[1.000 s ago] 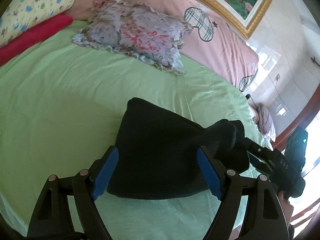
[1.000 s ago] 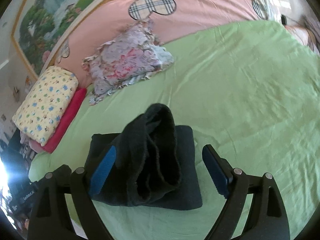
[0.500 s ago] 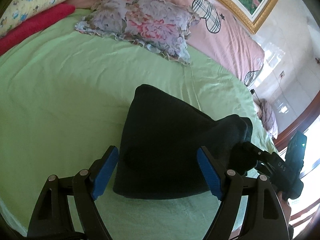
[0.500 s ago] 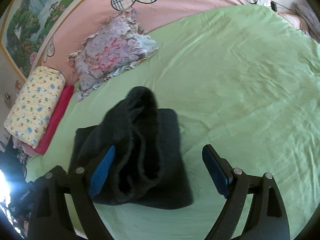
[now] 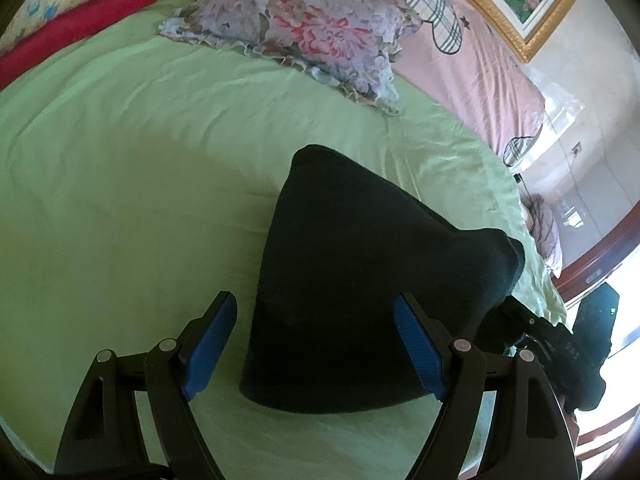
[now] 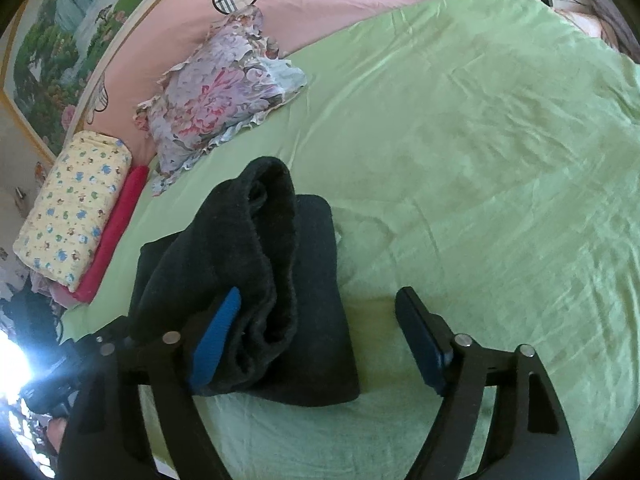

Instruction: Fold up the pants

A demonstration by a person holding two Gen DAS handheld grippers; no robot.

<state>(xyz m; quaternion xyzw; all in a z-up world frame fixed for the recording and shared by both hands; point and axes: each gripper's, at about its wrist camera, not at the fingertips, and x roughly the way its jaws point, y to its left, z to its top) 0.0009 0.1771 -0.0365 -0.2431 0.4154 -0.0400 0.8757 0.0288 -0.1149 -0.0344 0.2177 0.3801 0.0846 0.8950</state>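
Observation:
The black pants lie folded into a thick bundle on the green bed sheet. In the right wrist view the pants show a raised rolled edge draped over my right gripper's left finger. My left gripper is open, its blue pads on either side of the bundle's near end, not pinching it. My right gripper is open, with the bundle against its left pad and bare sheet by the right pad. The right gripper's body also shows in the left wrist view, beside the raised end.
A floral pillow lies at the head of the bed against a pink cover. A yellow patterned pillow and a red roll sit at the bed's far side. A framed painting hangs behind.
Both cameras have shifted a little over the bundle. The raised rolled edge of the pants has moved left onto my right gripper's left finger. Both grippers stay open.

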